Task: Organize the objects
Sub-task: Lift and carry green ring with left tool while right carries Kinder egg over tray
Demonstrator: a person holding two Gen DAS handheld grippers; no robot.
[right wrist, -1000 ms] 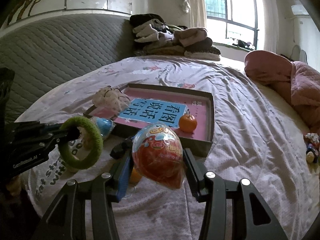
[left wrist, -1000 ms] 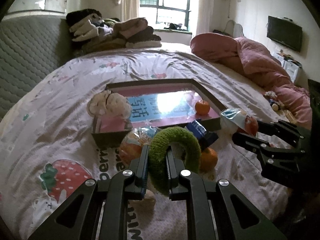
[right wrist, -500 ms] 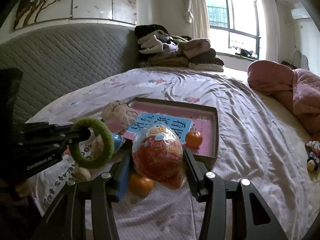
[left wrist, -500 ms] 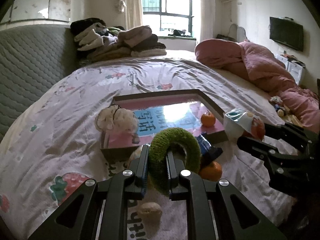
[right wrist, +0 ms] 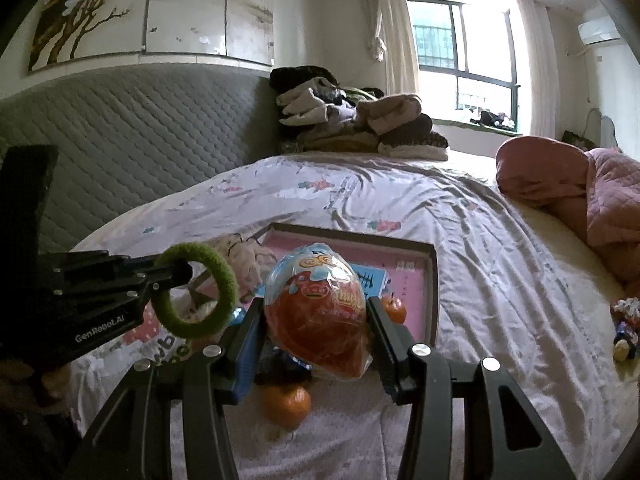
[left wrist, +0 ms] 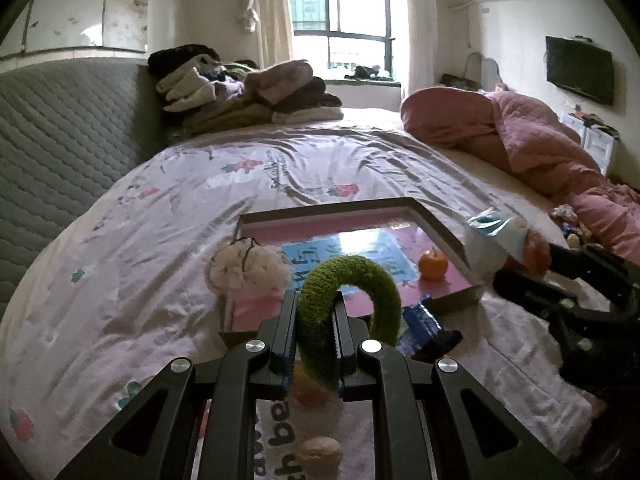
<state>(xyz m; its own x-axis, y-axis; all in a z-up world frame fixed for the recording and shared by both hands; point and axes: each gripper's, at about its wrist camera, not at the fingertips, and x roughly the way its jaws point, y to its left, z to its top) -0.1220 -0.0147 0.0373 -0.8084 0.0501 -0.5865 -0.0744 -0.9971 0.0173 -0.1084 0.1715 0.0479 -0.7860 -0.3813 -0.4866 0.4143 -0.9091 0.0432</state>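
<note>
Above a floral bedsheet (left wrist: 160,248), the left gripper (left wrist: 314,320) pinched a fuzzy green ring (left wrist: 352,280), its fingers narrow on the band. The right gripper (right wrist: 316,320) clasped a wrapped, egg-shaped red snack pack (right wrist: 316,312) between wider-set fingers. Both hung near a shallow pink-lined box (left wrist: 436,224) holding a tangerine (left wrist: 432,264), a cream pompom (left wrist: 244,268) on its near-left corner.

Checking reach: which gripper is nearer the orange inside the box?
Right. The right gripper, shut on the egg-shaped snack, hangs beside the orange; the left gripper, holding the green ring, sits farther back.
</note>
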